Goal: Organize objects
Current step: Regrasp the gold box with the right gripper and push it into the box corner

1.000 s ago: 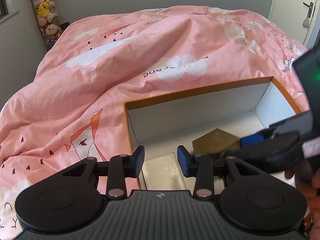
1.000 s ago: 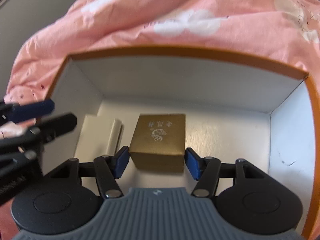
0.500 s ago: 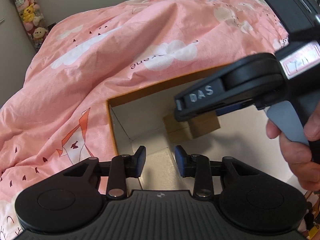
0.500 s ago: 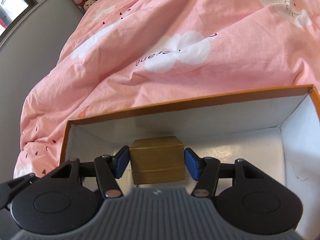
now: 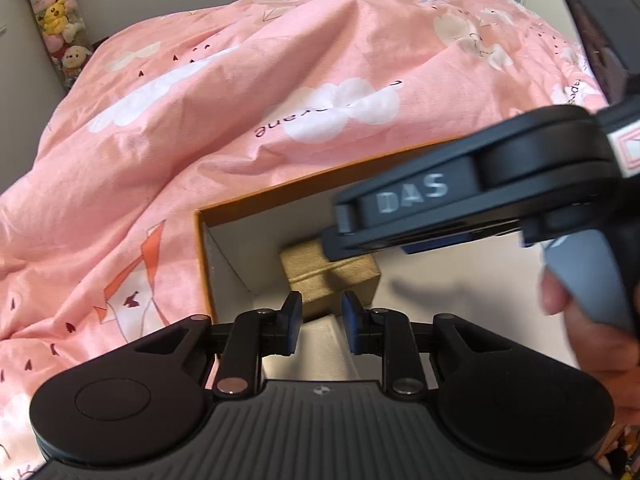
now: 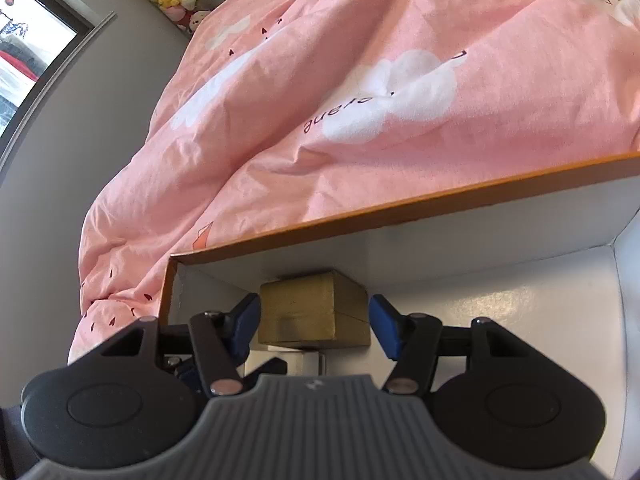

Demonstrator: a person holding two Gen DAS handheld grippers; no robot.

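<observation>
Pink bedding point(image 5: 240, 92) printed with white clouds covers the bed and fills the upper part of both views. At about ten o'clock in the left wrist view, a column of plush toys point(image 5: 60, 28) stands against the grey wall. Resting on the bedding is an open cardboard box point(image 5: 280, 196) with an orange rim and white inside walls.

Inside the box, near its left corner, sits a small gold box point(image 5: 340, 276). From the left wrist view, the left tool point(image 5: 320, 322) sits at six o'clock with the gold box just beyond its tips at twelve o'clock. Its blue pads have just been closing and stand a narrow gap apart, with a pale flat item point(image 5: 320, 344) on the box floor showing between them; whether they press on it cannot be told. Crossing in from three o'clock is the right tool, black and marked DAS, reaching over the gold box and held by a hand point(image 5: 592, 328).

From the right wrist view, the right tool point(image 6: 314, 322) stands wide, its blue pads flanking the gold box point(image 6: 312, 308) at nine and three o'clock. The left pad lies against the box's side and the right pad is at its edge; the grip looks closed on it. A window point(image 6: 28, 60) shows at ten o'clock.
</observation>
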